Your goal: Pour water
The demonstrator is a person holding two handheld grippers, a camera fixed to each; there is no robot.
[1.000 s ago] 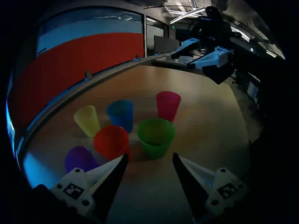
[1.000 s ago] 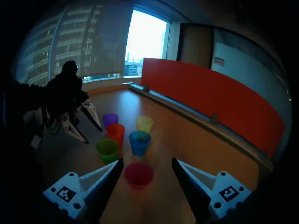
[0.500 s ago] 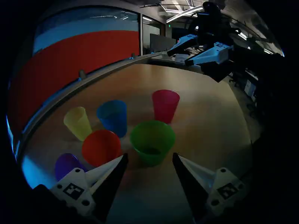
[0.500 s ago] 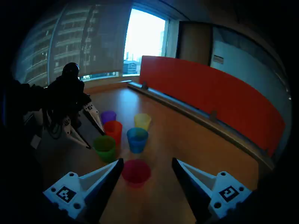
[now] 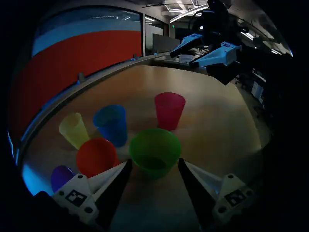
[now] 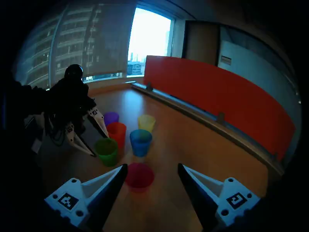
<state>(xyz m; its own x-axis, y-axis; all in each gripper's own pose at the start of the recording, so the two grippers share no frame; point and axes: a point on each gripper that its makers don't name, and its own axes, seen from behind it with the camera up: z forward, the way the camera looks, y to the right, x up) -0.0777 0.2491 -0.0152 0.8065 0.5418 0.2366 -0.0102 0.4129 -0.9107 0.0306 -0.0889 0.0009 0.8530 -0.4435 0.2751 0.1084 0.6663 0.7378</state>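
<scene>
Fingers [image 5: 112, 185] of the left gripper [image 5: 153, 162] are spread wide and grip nothing; the green cup [image 5: 154, 149] stands just ahead of their tips at twelve o'clock. The right gripper [image 6: 151, 167] is equally wide and empty, with the pink cup [image 6: 139, 176] between its tips toward eleven o'clock. From the green cup in the left gripper view, the red cup [image 5: 96, 156] sits at nine o'clock and the blue cup [image 5: 111, 123] at ten, all on the wooden table [image 5: 216, 116].

A wooden table [image 6: 193, 150] meets a long red partition [image 6: 220, 96], with a bright window [image 6: 150, 42] and ceiling strip lights [image 5: 186, 13] beyond.
</scene>
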